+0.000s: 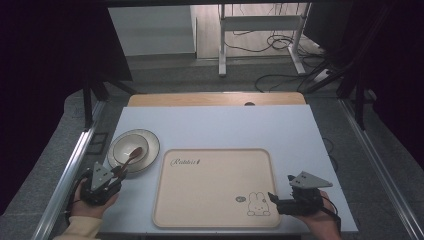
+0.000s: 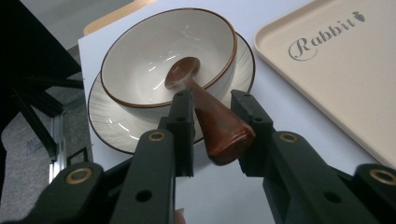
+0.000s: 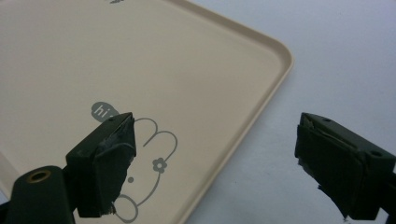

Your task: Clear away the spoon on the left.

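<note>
A brown wooden spoon [image 2: 219,130] lies with its head inside a white bowl [image 2: 140,56], its handle sticking out over the rim towards me. The bowl stands on a white plate [image 2: 107,121] at the table's left. My left gripper [image 2: 212,105] has both jaws against the handle's thick end, gripping it. In the high view the left gripper [image 1: 120,172] sits just in front of the plate [image 1: 150,150]. My right gripper [image 3: 215,135] is open and holds nothing, hovering over the near right corner of the beige tray [image 3: 140,60]. The right gripper [image 1: 280,187] points left there.
The beige tray [image 1: 215,185] with a rabbit drawing lies in the middle of the pale blue table [image 1: 225,125]. A wooden strip runs along the table's far edge. Metal rails flank the table on both sides.
</note>
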`<state>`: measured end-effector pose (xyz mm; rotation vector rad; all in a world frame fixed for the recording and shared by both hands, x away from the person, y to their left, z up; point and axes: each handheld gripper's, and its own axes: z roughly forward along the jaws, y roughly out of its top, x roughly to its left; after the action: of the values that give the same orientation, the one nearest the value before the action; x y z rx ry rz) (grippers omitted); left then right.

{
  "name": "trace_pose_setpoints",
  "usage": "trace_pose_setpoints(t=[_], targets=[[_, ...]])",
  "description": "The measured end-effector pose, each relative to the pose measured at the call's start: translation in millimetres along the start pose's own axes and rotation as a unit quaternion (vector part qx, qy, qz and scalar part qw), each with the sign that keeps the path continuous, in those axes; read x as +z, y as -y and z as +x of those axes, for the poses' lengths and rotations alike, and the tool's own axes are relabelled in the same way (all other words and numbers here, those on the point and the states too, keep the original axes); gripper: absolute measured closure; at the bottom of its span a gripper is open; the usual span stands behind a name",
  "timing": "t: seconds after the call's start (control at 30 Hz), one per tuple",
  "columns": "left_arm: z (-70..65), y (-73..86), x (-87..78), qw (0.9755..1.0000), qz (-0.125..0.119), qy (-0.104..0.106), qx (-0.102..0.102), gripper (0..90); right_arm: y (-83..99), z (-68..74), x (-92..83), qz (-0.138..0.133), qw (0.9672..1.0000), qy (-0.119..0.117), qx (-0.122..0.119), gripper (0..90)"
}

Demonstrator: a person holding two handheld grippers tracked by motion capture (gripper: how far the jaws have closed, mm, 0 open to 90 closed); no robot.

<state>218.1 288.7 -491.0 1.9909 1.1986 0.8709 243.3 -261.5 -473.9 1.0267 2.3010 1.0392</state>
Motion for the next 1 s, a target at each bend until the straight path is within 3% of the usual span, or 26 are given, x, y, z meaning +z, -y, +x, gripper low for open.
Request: trace_pose_setpoints(t=[1.0], targets=[[6.1,-2.1,-4.0,0.9993,-0.001,-0.026,-0.028,84.2,0.1,0.7,-0.1,0.001,1.0000,0.001,-0.004,13.0]])
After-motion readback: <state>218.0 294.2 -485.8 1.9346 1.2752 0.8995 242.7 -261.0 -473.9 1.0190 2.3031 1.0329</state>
